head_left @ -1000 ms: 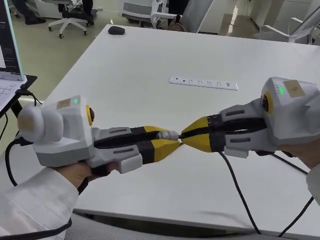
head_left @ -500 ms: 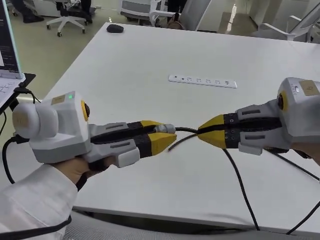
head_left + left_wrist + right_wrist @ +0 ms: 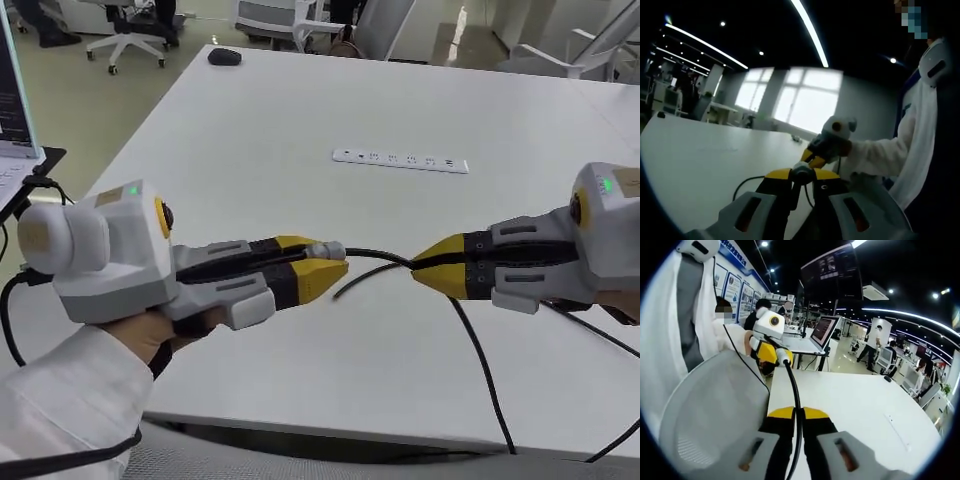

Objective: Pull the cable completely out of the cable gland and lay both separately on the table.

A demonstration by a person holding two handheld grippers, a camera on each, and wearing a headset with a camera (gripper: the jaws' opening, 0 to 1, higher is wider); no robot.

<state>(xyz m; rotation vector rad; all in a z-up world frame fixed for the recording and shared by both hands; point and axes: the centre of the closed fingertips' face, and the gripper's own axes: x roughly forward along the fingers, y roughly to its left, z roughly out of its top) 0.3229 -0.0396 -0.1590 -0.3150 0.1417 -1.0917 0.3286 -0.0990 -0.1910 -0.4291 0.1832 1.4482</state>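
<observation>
Above the near edge of the white table (image 3: pixel 300 120), we note the small grey cable gland (image 3: pixel 328 250) clamped in the left hand-held gripper (image 3: pixel 336 259). The thin black cable (image 3: pixel 378 257) runs from it into the right hand-held gripper (image 3: pixel 418 270), closed on it. Opposed grips suit drawing them apart; the cable is not yet free. We read no writing, even on the white power strip (image 3: pixel 400 161).

White table (image 3: pixel 300 110) w/ power strip (image 3: pixel 400 161) nr middle, mouse (image 3: pixel 224 57) at far-left corner; office chairs (image 3: pixel 130 40) beyond far edge, laptop (image 3: pixel 12 110) off left edge.
</observation>
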